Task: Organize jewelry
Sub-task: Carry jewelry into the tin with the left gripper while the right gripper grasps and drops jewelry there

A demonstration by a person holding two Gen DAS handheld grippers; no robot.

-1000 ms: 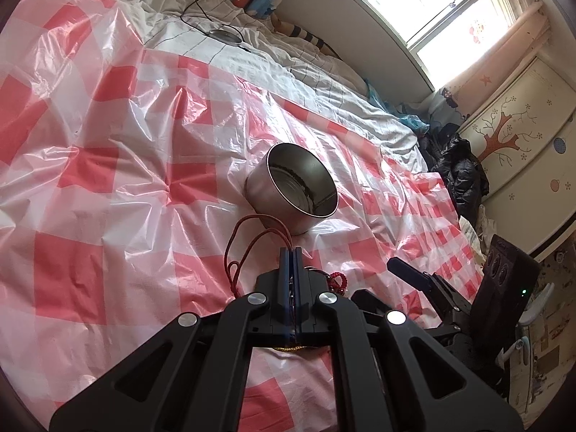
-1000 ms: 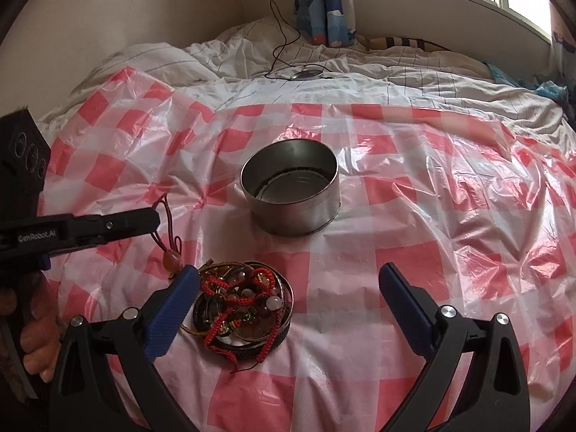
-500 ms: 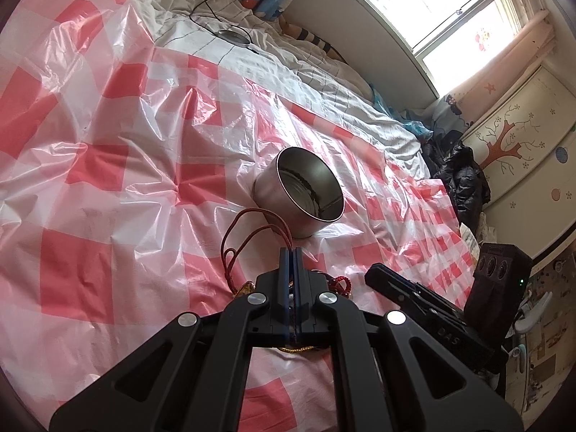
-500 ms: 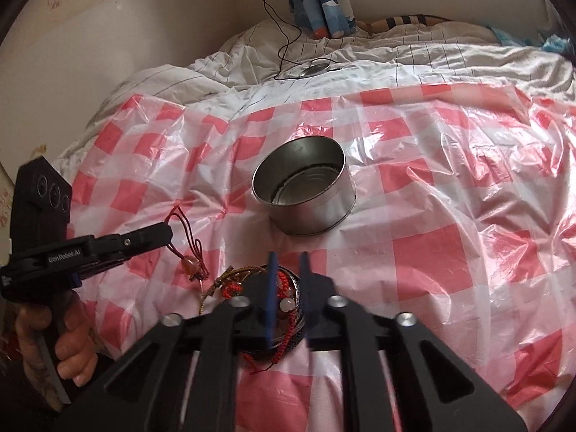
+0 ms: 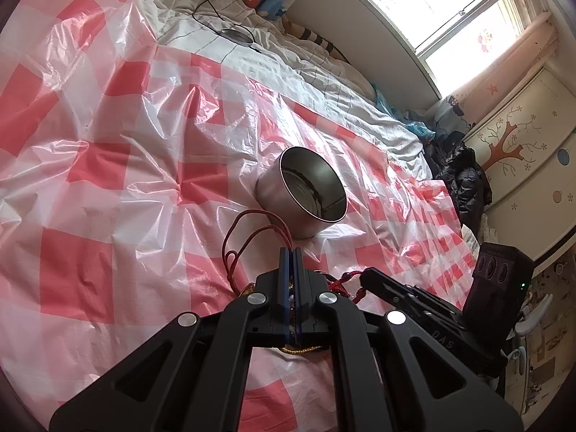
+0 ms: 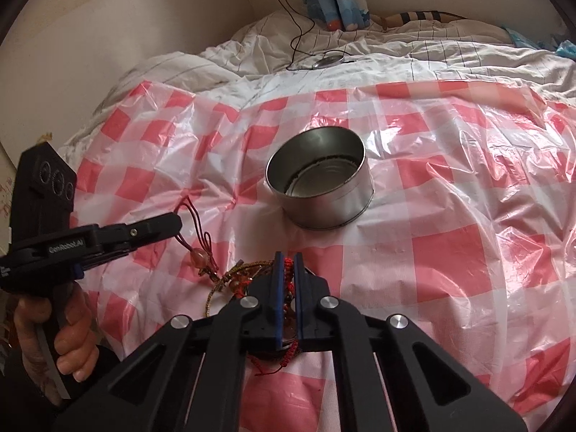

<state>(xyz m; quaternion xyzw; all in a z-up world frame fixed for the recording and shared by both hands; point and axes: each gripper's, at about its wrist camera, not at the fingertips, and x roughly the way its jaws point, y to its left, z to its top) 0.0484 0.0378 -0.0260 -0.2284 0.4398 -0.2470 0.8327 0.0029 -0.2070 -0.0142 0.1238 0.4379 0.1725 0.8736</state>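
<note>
A round metal tin (image 6: 320,187) stands open on the red-checked plastic sheet; it also shows in the left wrist view (image 5: 302,198). My left gripper (image 5: 291,252) is shut on a thin red cord (image 5: 252,237) with a bead (image 6: 197,256) hanging from it, lifted just left of the jewelry pile. In the right wrist view the left gripper (image 6: 176,225) holds that cord (image 6: 192,216). My right gripper (image 6: 287,257) is closed on red braided jewelry (image 6: 288,277) in the pile on a small round lid, mostly hidden under it.
The sheet (image 6: 450,252) covers a rumpled white bed. A cable and small disc (image 6: 327,61) lie at the far side. A wardrobe (image 5: 522,165) and dark clothes (image 5: 464,180) stand at the right.
My right gripper went from wide open to closed over the jewelry pile. My left gripper lifted the red cord with its bead slightly up and away from the pile.
</note>
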